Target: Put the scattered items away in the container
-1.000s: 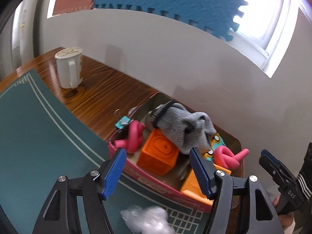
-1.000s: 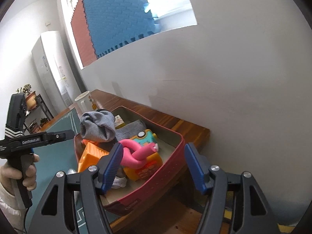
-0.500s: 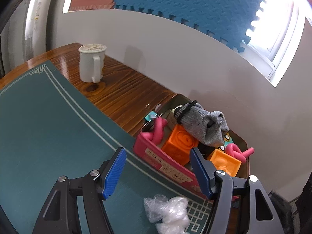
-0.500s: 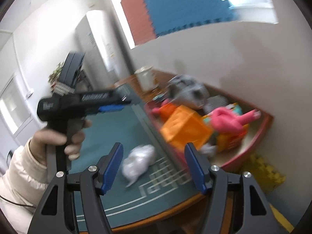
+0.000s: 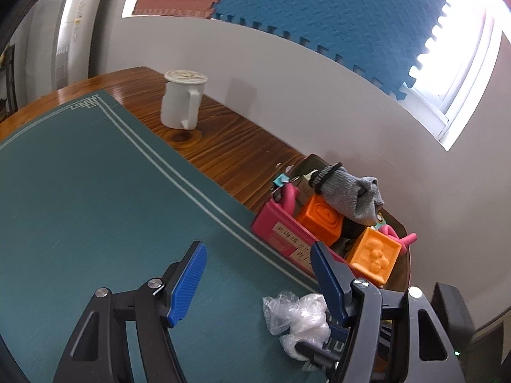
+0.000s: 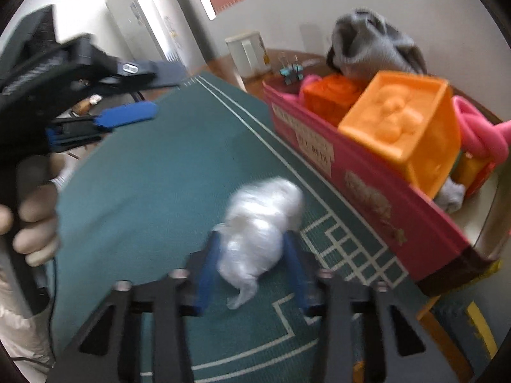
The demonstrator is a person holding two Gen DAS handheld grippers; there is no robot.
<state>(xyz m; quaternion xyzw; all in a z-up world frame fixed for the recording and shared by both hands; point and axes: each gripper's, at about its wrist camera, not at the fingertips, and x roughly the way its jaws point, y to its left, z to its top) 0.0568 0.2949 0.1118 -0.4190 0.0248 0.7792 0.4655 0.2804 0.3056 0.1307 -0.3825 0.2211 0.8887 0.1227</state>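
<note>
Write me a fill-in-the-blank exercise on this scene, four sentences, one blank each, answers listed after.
1. The right gripper straddles a crumpled clear ____ bag lying on the green mat.
2. The grey sock lies on top of the toys in the ____ cardboard box.
3. The white mug stands on the ____ tabletop.
4. The left gripper holds ____.

Answers: plastic; pink; wooden; nothing

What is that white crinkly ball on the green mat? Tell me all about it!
It looks like a crumpled wad of clear plastic wrap, whitish and shiny, scrunched into a lumpy ball with a little tail sticking out. It lies on the green mat just beside the pink box of toys, not inside it. The right gripper has its blue fingers on either side of it; blur hides whether they squeeze it.
</note>
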